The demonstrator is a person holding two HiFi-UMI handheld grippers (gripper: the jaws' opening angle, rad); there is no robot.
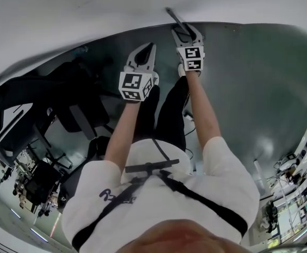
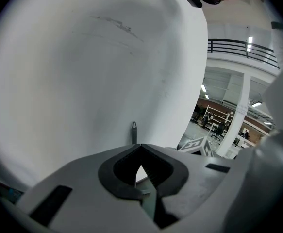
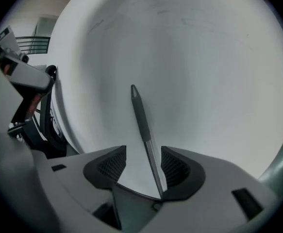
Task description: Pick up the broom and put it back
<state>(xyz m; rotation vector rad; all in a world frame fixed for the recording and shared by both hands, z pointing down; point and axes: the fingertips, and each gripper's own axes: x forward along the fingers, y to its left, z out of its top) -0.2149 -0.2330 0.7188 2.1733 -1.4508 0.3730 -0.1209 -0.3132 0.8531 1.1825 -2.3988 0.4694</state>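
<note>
– At the far edge of the floor (image 1: 248, 78), where it meets the white wall (image 3: 204, 72), the broom handle (image 3: 142, 125) leans with its tip against the wall. The brush end is in no view. What do the two tools do?

– The right hand-held gripper (image 3: 143, 150) is spread wide. The broom handle passes between its jaws, close to the pad on the right side, and I judge that nothing presses on it yet. The left hand-held gripper (image 2: 140, 148) has its jaws pressed together with nothing inside. It hangs beside the right one, a little nearer to the person.

– How will the broom handle behave, in your opinion?

– I think it is light and stiff, a thin tube that does not bend. The lower part (image 3: 152, 159) looks like bare bright metal, so it is probably smooth and may slip or turn inside the pads. The upper part has a dark sleeve (image 3: 137, 103), which should give more friction.

– So where is it best to take hold?

– On the dark sleeve or just under it, with the pads square across the tube. The broom handle is long and the brush end probably carries the weight at the bottom, so with one pinch it can swing like a pendulum. I would close firmly. I would also bring the left hand-held gripper to a second place lower down, well apart from the first, to keep it upright.
</note>
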